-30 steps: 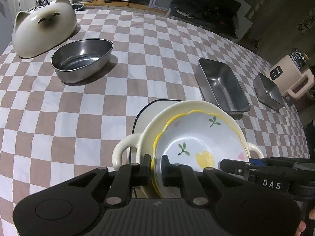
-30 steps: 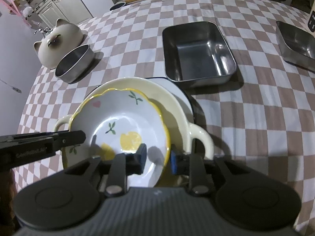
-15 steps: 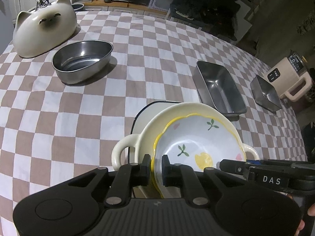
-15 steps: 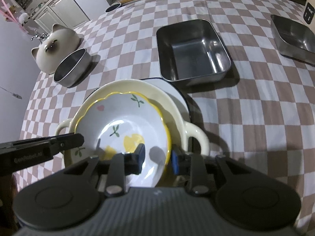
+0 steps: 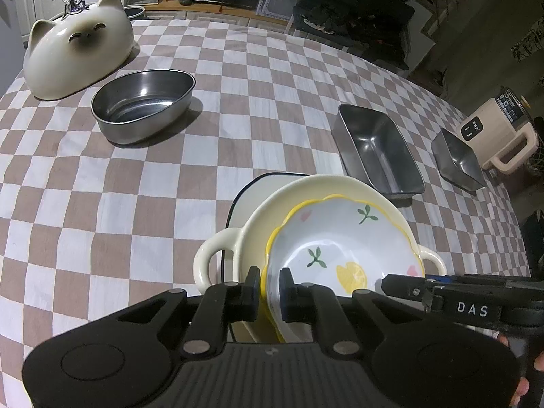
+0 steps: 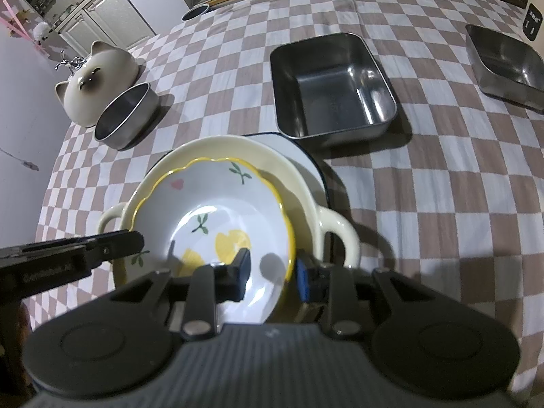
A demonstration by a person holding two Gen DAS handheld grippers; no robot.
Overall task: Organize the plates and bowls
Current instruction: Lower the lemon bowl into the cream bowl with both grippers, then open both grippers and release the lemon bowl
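Two grippers on one dish: left gripper [image 5: 270, 287] is clamped on the floral bowl [image 5: 343, 241] rim at its 8 o'clock, right gripper [image 6: 272, 272] straddles the rim at 5 o'clock with a gap showing, so not clearly biting. Bowl sits nested in the cream handled dish [image 6: 299, 183], which sits on a white plate [image 5: 253, 187], table centre. Risks, my read: uneven pull tilts the bowl and it slips; a lift could drag the cream dish along. Count: one floral bowl, one cream dish, one plate, one oval steel bowl [image 5: 142, 105] at 10 o'clock, two steel trays [image 6: 331, 85] at 1–2 o'clock, one cat-shaped cover [image 5: 78, 57].
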